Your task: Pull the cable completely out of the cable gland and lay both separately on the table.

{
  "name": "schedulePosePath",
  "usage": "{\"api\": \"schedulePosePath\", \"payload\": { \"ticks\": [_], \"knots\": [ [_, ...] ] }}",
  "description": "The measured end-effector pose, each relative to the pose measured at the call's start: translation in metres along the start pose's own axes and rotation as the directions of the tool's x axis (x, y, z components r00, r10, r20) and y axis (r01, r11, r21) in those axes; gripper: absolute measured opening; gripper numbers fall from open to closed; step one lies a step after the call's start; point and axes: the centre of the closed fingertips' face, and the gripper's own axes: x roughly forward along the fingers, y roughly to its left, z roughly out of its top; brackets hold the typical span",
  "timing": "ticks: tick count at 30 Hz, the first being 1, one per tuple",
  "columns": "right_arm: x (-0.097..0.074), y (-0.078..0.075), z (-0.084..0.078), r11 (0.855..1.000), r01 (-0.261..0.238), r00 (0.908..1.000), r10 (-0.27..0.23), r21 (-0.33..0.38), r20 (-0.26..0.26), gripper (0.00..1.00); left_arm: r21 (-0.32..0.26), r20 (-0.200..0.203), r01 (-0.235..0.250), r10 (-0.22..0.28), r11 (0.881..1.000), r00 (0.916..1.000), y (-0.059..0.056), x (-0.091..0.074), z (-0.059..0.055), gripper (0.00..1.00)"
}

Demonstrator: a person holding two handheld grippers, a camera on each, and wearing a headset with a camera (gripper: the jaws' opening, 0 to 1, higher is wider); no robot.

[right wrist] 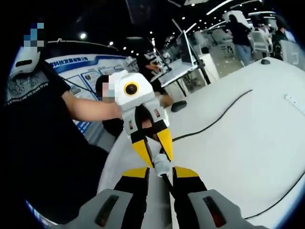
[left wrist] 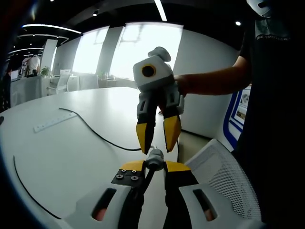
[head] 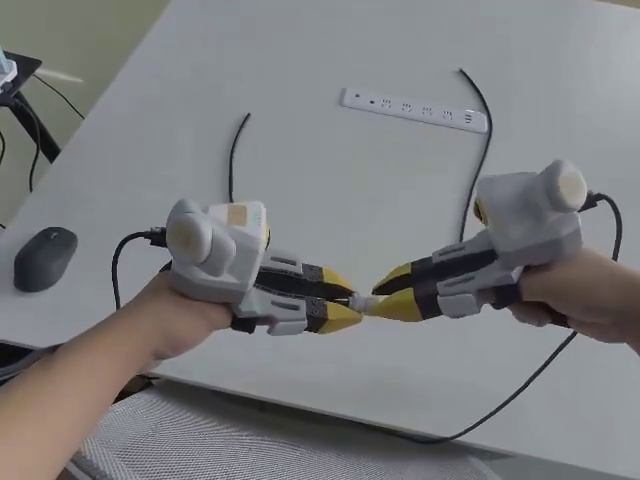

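Head view: we see the left gripper (head: 352, 300) coming in from lower left and the right gripper (head: 380, 300) from the right. They are tip to tip just above the near edge of the white table (head: 350, 180). The small pale cable gland (head: 366, 301) sits between the two sets of tips, off the tabletop. A power strip (head: 415, 110) is at upper centre, a mouse (head: 45, 258) at far left, and a loose black cord (head: 235, 150) left of centre. A mesh chair (head: 250, 440) runs along the bottom.

Left gripper view: our own yellow-tipped jaws rise from the bottom, drawn in and clamped on the cable gland (left wrist: 155, 159), which sits right between the tips. A dark cable (left wrist: 147, 180) runs back from it down between the jaws. The right gripper (left wrist: 157, 150) hangs from above, its tips just at the gland's far end with a gap between them. The table (left wrist: 71, 157) is on the left and the chair (left wrist: 224, 176) at lower right.

Right gripper view: our own jaws rise from the bottom with the gland (right wrist: 161, 165) at their tips, and a short black stretch of cable (right wrist: 165, 180) leads back between them. We cannot tell whether these jaws pinch the gland, pinch the cable, or just bracket them. The left gripper (right wrist: 159, 160) reaches down from centre onto the gland. The table (right wrist: 248, 133) fills the right side.
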Motion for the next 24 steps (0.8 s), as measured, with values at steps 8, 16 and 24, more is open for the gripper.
{"api": "schedulePosePath", "payload": {
  "ticks": [8, 16, 24],
  "knots": [
    [0.0009, -0.0023, 0.0048, 0.994, -0.058, 0.9945, 0.049, 0.090, 0.092, 0.15, 0.013, -0.002, 0.006, -0.006, 1.000, 1.0000, -0.0022, -0.0005, 0.0055, 0.15],
    [0.0027, 0.0016, 0.0030, 0.992, -0.077, 0.9925, 0.067, 0.097, 0.103, 0.12, 0.015, 0.004, 0.000, -0.001, 1.000, 1.0000, 0.0018, -0.0008, 0.0047, 0.15],
    [0.0025, 0.0068, 0.0040, 0.999, -0.033, 0.9939, 0.035, -0.022, 0.105, 0.08, 0.000, 0.007, 0.003, -0.003, 1.000, 1.0000, 0.0048, -0.0017, 0.0023, 0.15]
  ]
}}
